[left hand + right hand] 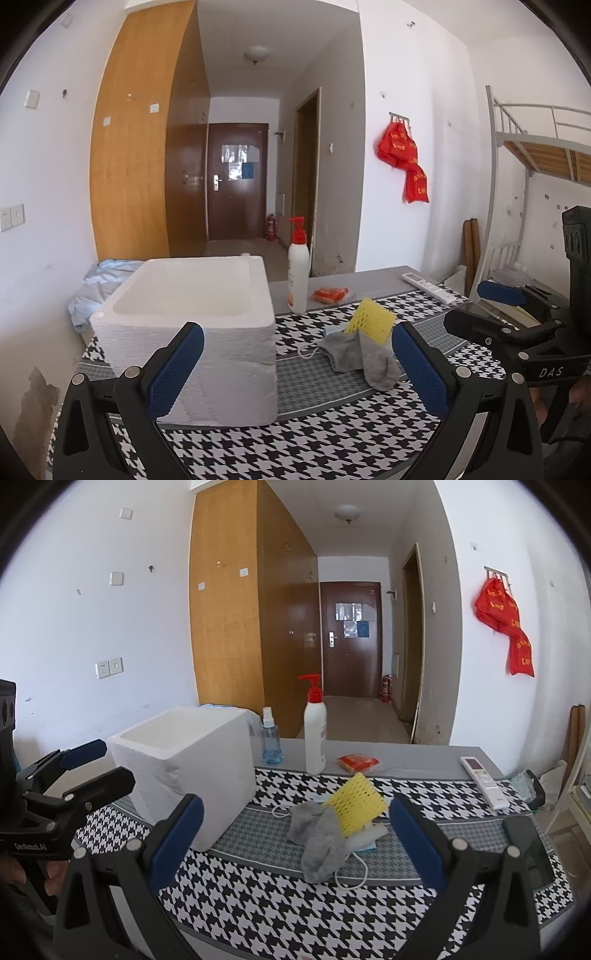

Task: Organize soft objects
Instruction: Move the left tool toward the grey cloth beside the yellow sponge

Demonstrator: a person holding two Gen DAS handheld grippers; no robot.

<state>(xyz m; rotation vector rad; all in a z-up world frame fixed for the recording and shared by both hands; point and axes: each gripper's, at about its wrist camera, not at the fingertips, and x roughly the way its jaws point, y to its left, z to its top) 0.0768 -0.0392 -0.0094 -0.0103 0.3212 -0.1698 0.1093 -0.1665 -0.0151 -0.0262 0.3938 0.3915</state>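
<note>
From the left wrist camera, the left gripper (295, 365) hangs over the houndstooth cloth (325, 439) with its blue-padded jaws spread wide and nothing between them, the white foam box (192, 325) just ahead on its left side and the grey sock (356, 352) with the yellow mesh sponge (371, 319) propped on it a little further right (the right gripper (480, 306) shows at the edge, also parted and empty). From the right wrist camera, the right gripper (295, 842) is likewise released above the cloth, the sock (319, 834) and sponge (356, 801) lying between its spread jaws' line of sight beside the foam box (192, 764), with a white pump bottle (315, 734), a blue spray bottle (270, 742) and a remote control (484, 781) standing or lying farther back on the table (417, 760).
</note>
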